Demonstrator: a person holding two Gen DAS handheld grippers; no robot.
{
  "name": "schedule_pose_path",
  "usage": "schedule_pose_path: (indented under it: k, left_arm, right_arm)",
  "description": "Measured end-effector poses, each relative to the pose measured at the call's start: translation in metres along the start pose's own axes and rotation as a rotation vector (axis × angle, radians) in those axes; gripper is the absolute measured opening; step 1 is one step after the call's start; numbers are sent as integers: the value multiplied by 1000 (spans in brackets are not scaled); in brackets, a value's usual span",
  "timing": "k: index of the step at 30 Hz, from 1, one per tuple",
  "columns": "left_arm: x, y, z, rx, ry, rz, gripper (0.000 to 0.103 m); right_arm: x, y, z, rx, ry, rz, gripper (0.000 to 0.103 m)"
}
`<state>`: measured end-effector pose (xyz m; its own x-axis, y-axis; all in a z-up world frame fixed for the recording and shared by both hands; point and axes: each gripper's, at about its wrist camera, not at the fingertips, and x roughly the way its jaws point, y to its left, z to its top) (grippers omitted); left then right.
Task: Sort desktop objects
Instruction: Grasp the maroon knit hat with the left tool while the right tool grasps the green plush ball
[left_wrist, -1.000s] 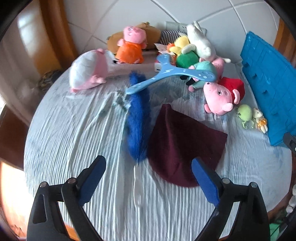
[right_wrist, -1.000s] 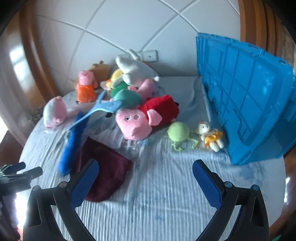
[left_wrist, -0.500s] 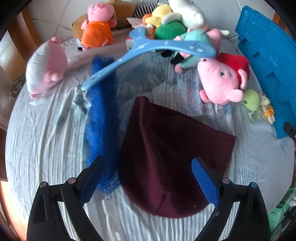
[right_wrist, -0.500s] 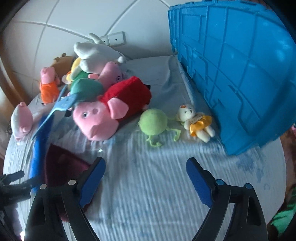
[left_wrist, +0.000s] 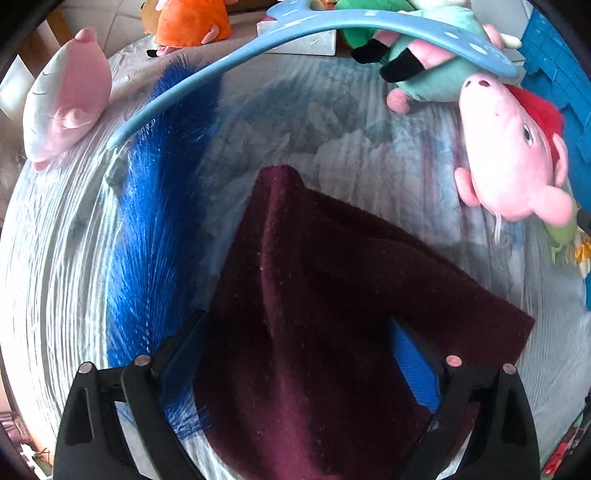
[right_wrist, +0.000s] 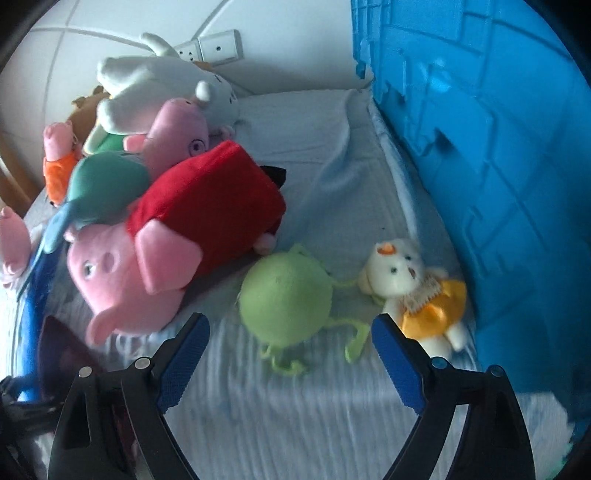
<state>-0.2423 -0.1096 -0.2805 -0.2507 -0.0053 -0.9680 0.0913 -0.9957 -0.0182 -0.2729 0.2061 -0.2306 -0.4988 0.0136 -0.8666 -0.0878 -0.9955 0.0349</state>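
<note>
Maroon cloth fills the lower centre of the left wrist view, lying flat on the pale ribbed sheet. Left gripper: jaws opening, standing wide, one finger on each side of the cloth's lower part; the cloth lies between them, with no pinch visible. A blue furry strip runs along the cloth's left edge, touching it. A light-blue hanger arcs across the top of the frame, its left end over the strip. Pink-and-white plush at upper left; big pink pig at right; orange-dressed pig at top.

Right wrist view: right gripper with jaws set wide, nothing pressed between them. Green round plush sits just beyond the fingertips, its thin legs reaching into the gap. White doll in a yellow dress lies just beside it at right, close to the right finger.

Container: blue crate takes up the right side of the frame. Only its ribbed outer wall shows; cannot tell what is inside. The doll lies near its base.

Pile at left of frame: pig in red, teal plush, white plush, all touching. Wall sockets at top.
</note>
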Motion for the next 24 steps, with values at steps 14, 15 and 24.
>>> schedule_pose_path:
  k: [14, 15, 24]
  left_arm:
    - [-10, -1, -13, 34, -42, -34, 73]
    - [-12, -1, -14, 41, -42, -42, 66]
    - [-44, -1, -24, 94, -56, -85, 33]
  right_arm:
    - [53, 7, 6, -44, 50, -31, 65]
    - [52, 9, 5, -46, 51, -25, 65]
    - [15, 13, -14, -34, 33, 29, 64]
